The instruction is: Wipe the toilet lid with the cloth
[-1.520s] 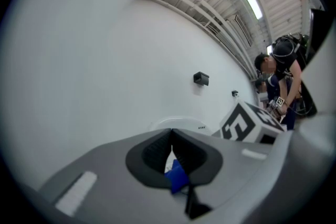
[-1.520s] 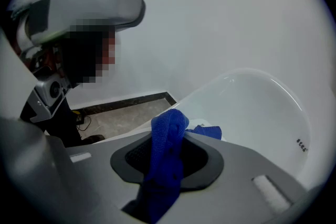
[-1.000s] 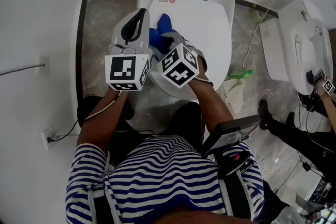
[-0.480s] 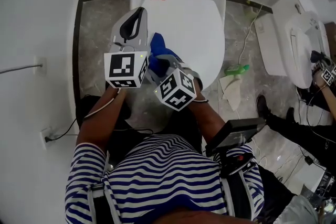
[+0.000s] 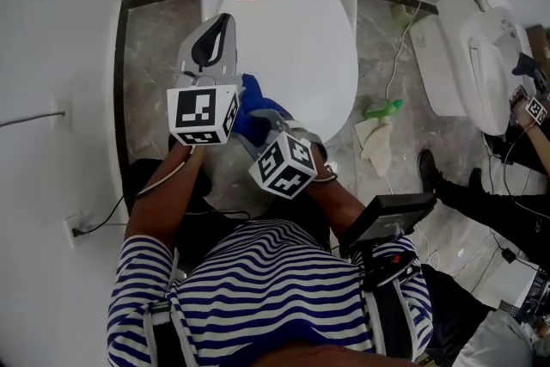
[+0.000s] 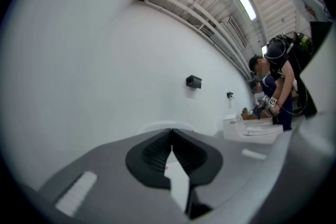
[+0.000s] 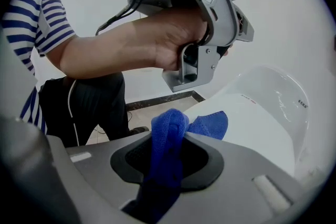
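At the near left edge of the closed white plastic toilet lid [image 5: 301, 47], the right gripper [image 7: 170, 153] clamps a bunched blue woven cloth [image 7: 168, 131] against the lid. The left gripper [image 6: 171, 139], jaws together and empty, hovers just beside it.

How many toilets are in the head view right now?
2. One toilet sits straight ahead, lid closed, with the blue cloth at its near left edge; the second toilet stands at far right. Others may be out of frame.
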